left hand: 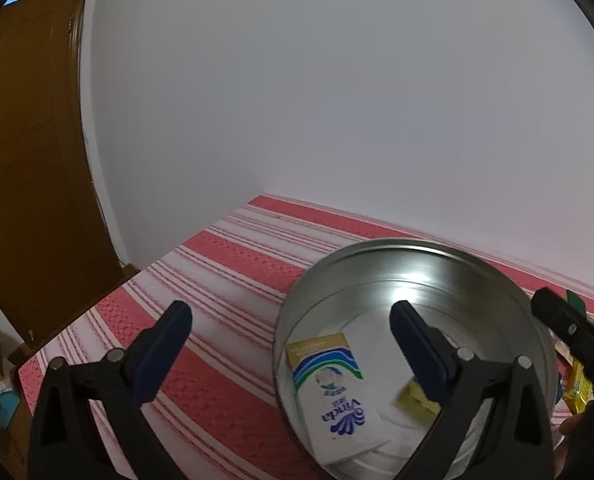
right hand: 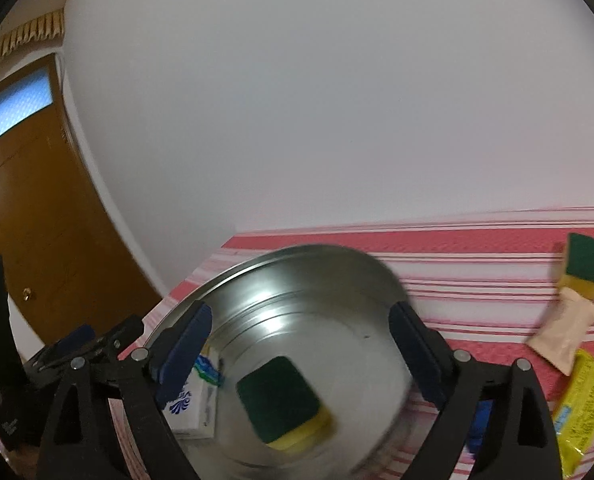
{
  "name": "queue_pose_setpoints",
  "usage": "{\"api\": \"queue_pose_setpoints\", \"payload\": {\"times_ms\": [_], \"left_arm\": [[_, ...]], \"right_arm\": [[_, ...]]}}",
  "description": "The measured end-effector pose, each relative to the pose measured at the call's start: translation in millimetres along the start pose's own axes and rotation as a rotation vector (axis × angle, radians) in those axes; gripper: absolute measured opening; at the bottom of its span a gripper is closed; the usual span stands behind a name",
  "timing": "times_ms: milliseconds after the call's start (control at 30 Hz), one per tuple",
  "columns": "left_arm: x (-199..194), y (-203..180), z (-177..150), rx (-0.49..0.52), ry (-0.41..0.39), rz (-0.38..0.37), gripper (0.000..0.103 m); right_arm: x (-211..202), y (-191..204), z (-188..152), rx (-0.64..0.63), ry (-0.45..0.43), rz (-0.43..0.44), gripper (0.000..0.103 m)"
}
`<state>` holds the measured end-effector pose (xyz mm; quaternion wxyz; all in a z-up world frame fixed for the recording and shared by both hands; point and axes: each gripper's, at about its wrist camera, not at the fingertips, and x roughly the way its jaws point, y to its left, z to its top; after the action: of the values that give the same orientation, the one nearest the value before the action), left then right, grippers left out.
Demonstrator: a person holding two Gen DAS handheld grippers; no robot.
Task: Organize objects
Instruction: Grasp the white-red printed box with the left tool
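A round metal tin [left hand: 417,264] stands on a red and white striped cloth [left hand: 225,264]. Inside it lie a white Vinda tissue pack [left hand: 333,396] and a green and yellow sponge [right hand: 281,396], which looks blurred. My left gripper [left hand: 291,312] is open, straddling the tin's left rim with nothing between its pads. My right gripper [right hand: 301,314] is open above the tin [right hand: 317,280], and the sponge lies below it, free of the pads. The tissue pack [right hand: 201,396] shows partly behind the right gripper's left finger.
On the cloth to the right of the tin lie a second green and yellow sponge [right hand: 585,266], a pale pink packet [right hand: 565,332] and a yellow packet [right hand: 585,396]. A white wall rises behind the table. A brown wooden door [left hand: 29,184] stands at the left.
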<state>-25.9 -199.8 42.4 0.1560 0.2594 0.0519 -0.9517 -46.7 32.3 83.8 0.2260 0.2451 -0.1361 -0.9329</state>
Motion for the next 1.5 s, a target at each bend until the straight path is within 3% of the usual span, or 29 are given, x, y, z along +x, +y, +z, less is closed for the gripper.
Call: {"api": "queue_pose_setpoints", "payload": {"times_ms": [467,867,1167,1300,1500], "left_arm": [[-34.4,-51.0,-20.7,0.05,-0.078,-0.151,0.101],[-79.6,-110.8,-35.9,0.196,-0.14,-0.334,0.103],[-95.3,-174.3,-68.2,0.337,-0.031,-0.509,0.103],[-97.4,-201.7,-84.0,0.4,0.017,-0.511,0.103],[-80.0,-230.6,-111.4,0.479,0.153,-0.539,0.103]], "right_arm": [[-42.1,-38.7,-12.3,0.0,-0.06,-0.221,0.092],[-115.6,-100.0,-6.3,0.0,-0.169,-0.448,0.092],[-175.5,-156.2,-5.4,-0.026,-0.193,-0.626,0.092],[-192.7,-174.6,-5.3,-0.06,-0.195,-0.701,0.092],[-203.9,-206.0,-5.0,-0.068,-0.177,-0.762,0.092]]}}
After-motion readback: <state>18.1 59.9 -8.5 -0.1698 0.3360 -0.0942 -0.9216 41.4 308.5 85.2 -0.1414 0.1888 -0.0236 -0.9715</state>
